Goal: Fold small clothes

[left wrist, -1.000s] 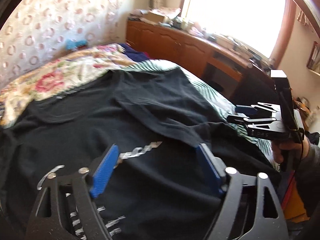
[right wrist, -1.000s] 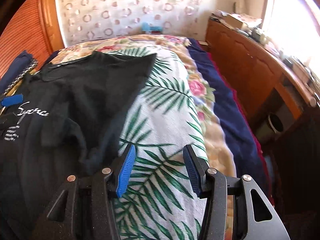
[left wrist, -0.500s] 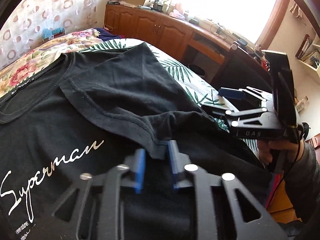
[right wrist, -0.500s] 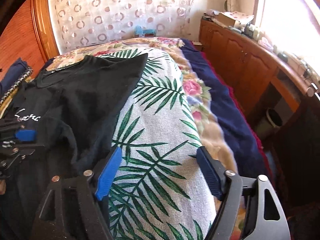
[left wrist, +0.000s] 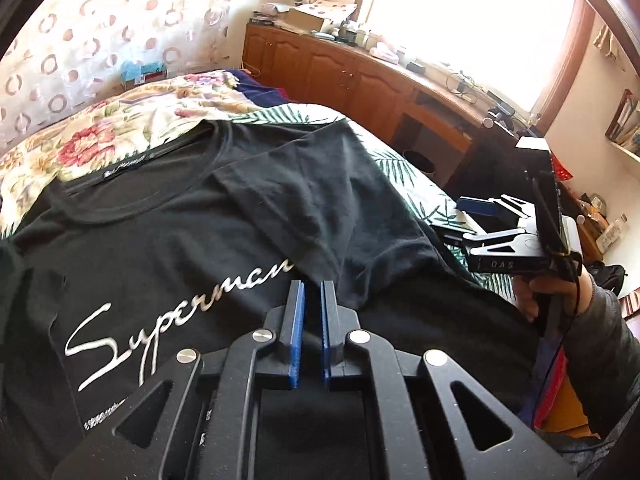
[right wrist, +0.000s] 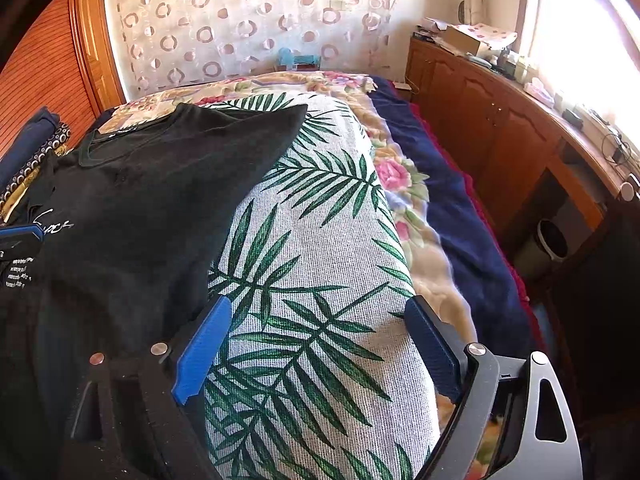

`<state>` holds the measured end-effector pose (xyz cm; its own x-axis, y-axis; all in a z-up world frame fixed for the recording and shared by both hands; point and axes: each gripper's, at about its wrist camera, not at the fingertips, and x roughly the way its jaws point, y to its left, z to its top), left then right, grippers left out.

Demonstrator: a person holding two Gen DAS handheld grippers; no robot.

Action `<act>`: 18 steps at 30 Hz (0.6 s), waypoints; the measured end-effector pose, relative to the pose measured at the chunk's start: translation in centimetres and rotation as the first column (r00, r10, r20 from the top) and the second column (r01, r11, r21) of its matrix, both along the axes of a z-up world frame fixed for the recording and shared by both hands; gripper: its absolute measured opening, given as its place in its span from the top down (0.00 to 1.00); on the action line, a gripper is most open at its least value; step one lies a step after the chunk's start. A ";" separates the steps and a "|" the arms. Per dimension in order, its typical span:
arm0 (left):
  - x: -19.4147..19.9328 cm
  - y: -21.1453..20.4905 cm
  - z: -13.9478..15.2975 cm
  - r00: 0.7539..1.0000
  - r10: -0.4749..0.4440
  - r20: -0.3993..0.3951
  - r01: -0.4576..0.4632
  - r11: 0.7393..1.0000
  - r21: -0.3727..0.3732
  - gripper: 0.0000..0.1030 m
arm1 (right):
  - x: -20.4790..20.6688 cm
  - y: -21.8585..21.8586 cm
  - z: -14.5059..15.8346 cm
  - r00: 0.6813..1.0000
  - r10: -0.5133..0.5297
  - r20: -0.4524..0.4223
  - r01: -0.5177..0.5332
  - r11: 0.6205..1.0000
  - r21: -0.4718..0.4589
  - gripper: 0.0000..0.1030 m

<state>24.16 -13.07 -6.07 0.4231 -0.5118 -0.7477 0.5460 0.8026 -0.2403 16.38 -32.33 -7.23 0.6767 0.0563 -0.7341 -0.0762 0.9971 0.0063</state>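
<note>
A: Where is the black T-shirt (left wrist: 168, 248)?

B: Spread on the bed, over a palm-leaf blanket (right wrist: 316, 280). Its sleeve is folded in across the chest, and the sleeve's hem lies right at the tips of the left tongs (left wrist: 311, 286).

A: Do those grip it?

B: Their blue pads stand nearly together with a thin gap between them; I cannot tell whether cloth is caught there.

A: And the right tongs (right wrist: 318, 312)?

B: Spread wide, holding nothing, above the blanket just beside the shirt's edge (the left pad sits at that edge).

A: Any writing?

B: "Superman" in white script across the chest; the small print below is unreadable. "DAS" on the right tongs' body.
</note>
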 end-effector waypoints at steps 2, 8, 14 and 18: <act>-0.1 1.0 0.0 1.000 0.021 -0.002 -0.021 1.000 -0.006 0.77 | 0.0 0.0 0.0 1.000 0.000 0.000 0.000 1.000 0.000 0.13; -0.4 6.0 1.1 0.989 0.138 0.060 -0.139 0.990 0.016 0.21 | 0.0 0.0 0.0 1.000 0.001 0.000 -0.001 1.000 0.000 0.13; 0.9 11.6 2.2 0.957 0.267 0.114 -0.278 0.956 0.093 0.21 | 0.0 -0.1 0.0 1.000 0.001 0.000 -0.001 1.000 0.000 0.13; 2.3 14.3 2.6 0.941 0.300 0.155 -0.325 0.931 0.165 0.21 | 0.1 -0.1 0.0 1.000 0.003 -0.002 -0.003 1.000 0.000 0.13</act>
<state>26.48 1.25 -3.51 0.6354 -0.1956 -0.7470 0.2763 0.9609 -0.0166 16.44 -32.40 -7.25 0.6750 0.0579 -0.7355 -0.0790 0.9969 0.0060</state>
